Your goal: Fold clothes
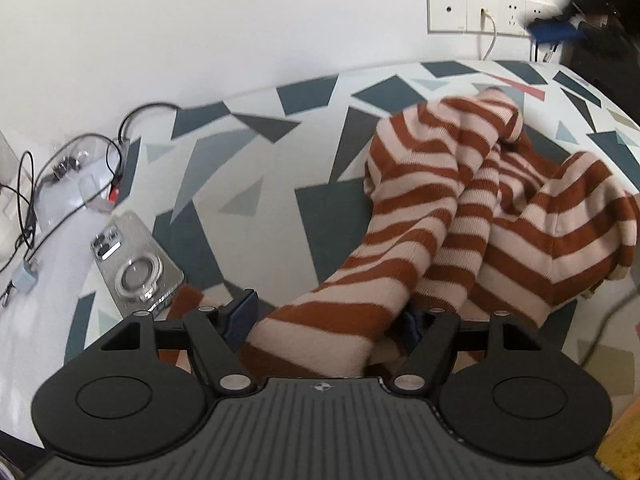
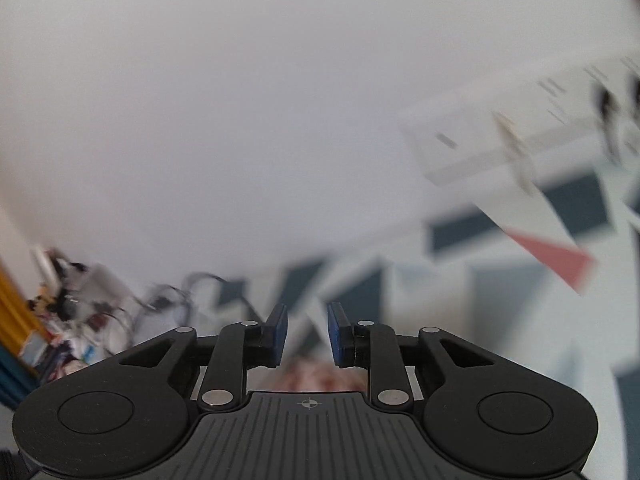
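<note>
White wall behind, table w/ a grey-and-white triangle-print cloth; phone and cables at its left end. Striped sweater lies rumpled on the right half, sleeves bunched, nothing squared up, so I'd say folding is barely begun: needs spreading flat, then sleeves in, then body over. Left gripper has jaws wide apart w/ a sleeve lying between them; can't tell if the pads press on it. Right gripper is part-open, nothing between the pads, aimed at wall and table edge; a blurred bit of sweater shows just below it.
</note>
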A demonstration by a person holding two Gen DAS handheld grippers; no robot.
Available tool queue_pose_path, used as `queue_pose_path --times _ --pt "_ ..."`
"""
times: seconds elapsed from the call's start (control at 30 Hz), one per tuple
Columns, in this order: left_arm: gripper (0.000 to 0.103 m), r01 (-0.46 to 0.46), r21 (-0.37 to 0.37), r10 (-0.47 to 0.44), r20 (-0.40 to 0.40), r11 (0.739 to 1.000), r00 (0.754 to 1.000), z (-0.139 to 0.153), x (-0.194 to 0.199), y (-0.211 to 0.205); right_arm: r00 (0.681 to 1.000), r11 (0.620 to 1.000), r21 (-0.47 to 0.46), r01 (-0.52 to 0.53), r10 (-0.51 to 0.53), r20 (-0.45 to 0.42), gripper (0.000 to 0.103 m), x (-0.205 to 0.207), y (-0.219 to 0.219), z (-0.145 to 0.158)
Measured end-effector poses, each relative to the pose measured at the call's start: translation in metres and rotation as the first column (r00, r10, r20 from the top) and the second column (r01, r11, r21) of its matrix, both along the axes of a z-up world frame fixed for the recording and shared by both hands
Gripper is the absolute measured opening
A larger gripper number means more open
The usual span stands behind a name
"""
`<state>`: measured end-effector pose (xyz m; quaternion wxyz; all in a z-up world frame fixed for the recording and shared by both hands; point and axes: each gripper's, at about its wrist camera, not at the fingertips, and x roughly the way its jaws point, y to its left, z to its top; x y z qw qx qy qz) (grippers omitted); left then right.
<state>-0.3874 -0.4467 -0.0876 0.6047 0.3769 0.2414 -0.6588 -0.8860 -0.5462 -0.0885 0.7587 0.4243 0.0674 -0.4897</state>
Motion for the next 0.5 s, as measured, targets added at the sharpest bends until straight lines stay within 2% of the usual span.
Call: queue_pose_path --times 0.2,0.33,0.37,0.4,0.43,0.5 --pt "0.076 0.063 0.041 -0.064 0.027 0.997 0.998 -0.004 0.0 0.005 0.996 0.973 0.216 0.076 -0.082 0.017 0.048 -0.029 0.051 -0.064" --pt "0.077 0.102 0.061 -0.105 0.046 0.993 0.993 -0.01 0.003 0.002 0.988 0.942 0.324 0.091 -0.125 0.087 0.049 -0.017 0.07 -0.099" --pt "0.07 0.11 0.066 -0.113 0.044 0.992 0.993 -0.012 0.004 0.0 0.985 0.935 0.344 0.085 -0.131 0.112 0.048 -0.012 0.071 -0.104" --pt "0.047 0.115 0.068 -0.118 0.038 0.991 0.992 -0.012 0.005 -0.001 0.982 0.929 0.362 0.077 -0.134 0.135 0.048 -0.008 0.072 -0.109" --pt "0.04 0.115 0.074 -0.118 0.03 0.991 0.993 -0.012 0.006 -0.004 0.979 0.925 0.374 0.064 -0.13 0.154 0.043 -0.005 0.07 -0.112" --pt "0.028 0.094 0.067 -0.095 0.018 0.993 0.995 -0.009 0.009 -0.009 0.976 0.924 0.381 0.033 -0.112 0.187 0.023 0.0 0.068 -0.115"
